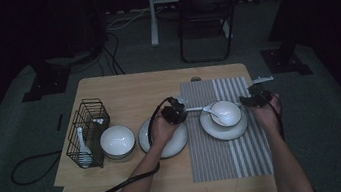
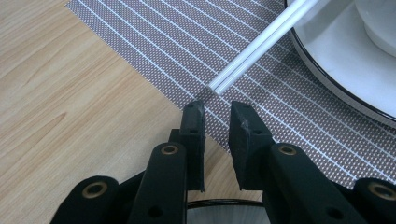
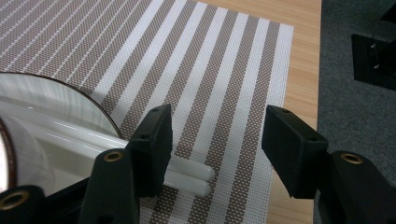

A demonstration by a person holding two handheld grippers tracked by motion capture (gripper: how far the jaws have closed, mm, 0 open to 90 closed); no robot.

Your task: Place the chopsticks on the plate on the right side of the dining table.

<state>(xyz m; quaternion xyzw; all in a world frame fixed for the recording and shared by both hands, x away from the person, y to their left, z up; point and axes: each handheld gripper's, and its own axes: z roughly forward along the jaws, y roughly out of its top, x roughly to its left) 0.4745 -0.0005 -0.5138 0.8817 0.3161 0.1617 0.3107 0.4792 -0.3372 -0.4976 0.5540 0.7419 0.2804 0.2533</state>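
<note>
The white chopsticks (image 2: pixel 254 51) lie across the plate (image 1: pixel 223 129) on the striped mat (image 3: pixel 210 70). Their tips point at the left hand-held gripper (image 2: pixel 217 114), whose jaws stand slightly apart, not touching them. The right hand-held gripper (image 3: pixel 215 135) has its jaws wide apart over the other ends.

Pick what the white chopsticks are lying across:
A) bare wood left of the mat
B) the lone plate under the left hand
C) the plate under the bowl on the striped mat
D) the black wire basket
C: the chopsticks run over the rim of the plate on the striped mat, both ends overhanging it, tips past each gripper's open jaws.
</note>
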